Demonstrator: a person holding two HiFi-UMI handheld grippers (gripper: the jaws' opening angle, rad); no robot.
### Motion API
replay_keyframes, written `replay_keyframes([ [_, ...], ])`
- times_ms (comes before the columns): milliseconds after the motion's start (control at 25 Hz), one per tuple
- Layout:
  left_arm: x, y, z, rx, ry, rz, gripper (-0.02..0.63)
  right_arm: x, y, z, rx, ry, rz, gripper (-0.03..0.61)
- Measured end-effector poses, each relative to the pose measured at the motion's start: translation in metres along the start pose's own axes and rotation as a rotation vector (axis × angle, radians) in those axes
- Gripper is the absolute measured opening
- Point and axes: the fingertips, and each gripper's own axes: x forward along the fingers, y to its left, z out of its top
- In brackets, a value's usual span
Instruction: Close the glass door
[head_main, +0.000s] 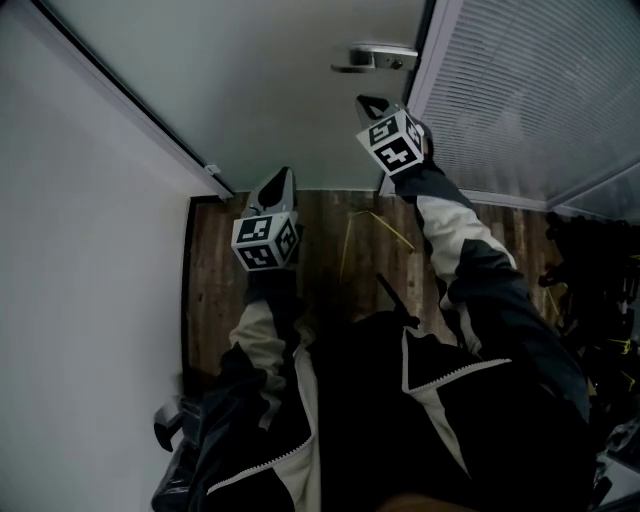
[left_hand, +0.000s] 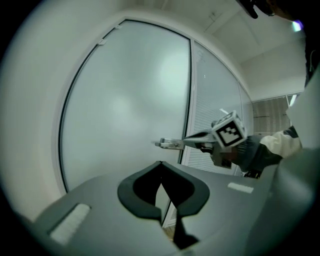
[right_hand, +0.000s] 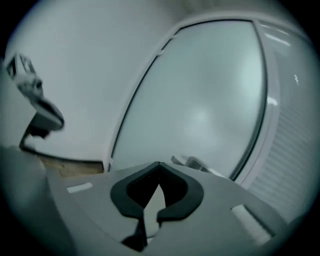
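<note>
Half the blurred door handle (right_hand: 192, 162) hides behind the right gripper (right_hand: 159, 164), jaws closed.

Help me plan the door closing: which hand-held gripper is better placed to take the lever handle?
Right. The right hand-held gripper sits close to the lever handle on the glass door, with its jaws shut and empty. The left hand-held gripper is clearly farther from the handle.

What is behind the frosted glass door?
Nothing can be made out: the glass door is frosted and shows only pale light. Slatted blinds show only beside it, on the right.
</note>
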Motion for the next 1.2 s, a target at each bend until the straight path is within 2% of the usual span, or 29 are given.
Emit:
replay_keyframes([
  [120, 0.015, -0.009, 0.012, 0.011, -0.026, -0.039, 0.003, -0.051, 0.032, 0.003, 0.288, -0.098, 0.031, 0.005],
  [200, 0.022, -0.017, 0.017, 0.014, -0.035, -0.065, 0.003, -0.074, 0.046, -0.005, 0.426, -0.122, 0.040, 0.005],
  [240, 0.025, -0.023, 0.019, 0.015, -0.039, -0.081, 0.003, -0.083, 0.052, -0.009, 0.463, -0.123, 0.038, 0.005],
  [440, 0.030, -0.048, 0.021, 0.032, -0.034, -0.161, 0.003, -0.112, 0.057, -0.024, 0.502, -0.098, -0.031, 0.003],
  [640, 0.026, -0.063, 0.020, 0.037, -0.021, -0.196, 0.003, -0.132, 0.057, -0.036, 0.512, -0.055, -0.076, 0.002],
  [800, 0.022, -0.066, 0.022, 0.048, -0.019, -0.209, 0.003, -0.137, 0.063, -0.042, 0.517, -0.030, -0.086, 0.002],
  [1200, 0.027, -0.057, 0.021, 0.056, -0.023, -0.216, 0.003, -0.128, 0.064, -0.038, 0.502, -0.039, -0.097, 0.002],
])
